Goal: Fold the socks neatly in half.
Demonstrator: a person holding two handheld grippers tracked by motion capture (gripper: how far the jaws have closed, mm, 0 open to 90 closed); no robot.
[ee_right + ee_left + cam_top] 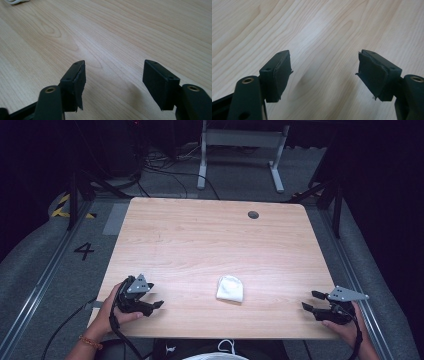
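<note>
Both claws, L [156,298] & R [310,301], low, agape, flanking white cloth [230,289].

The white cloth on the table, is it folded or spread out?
Folded: the white cloth lies as a small compact bundle, not flat.

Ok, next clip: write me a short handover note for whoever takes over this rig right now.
Left gripper: open, nothing between the jaws, at the table's near left edge.
Right gripper: open, holding nothing, at the near right edge.
White cloth bundle: lies folded or bunched near the front middle of the table, between the two grippers, touched by neither.
Done: cannot tell from how things lie; the bundle looks compact.
Left: whatever handling the cloth needs; both grippers are free to reach in.
</note>
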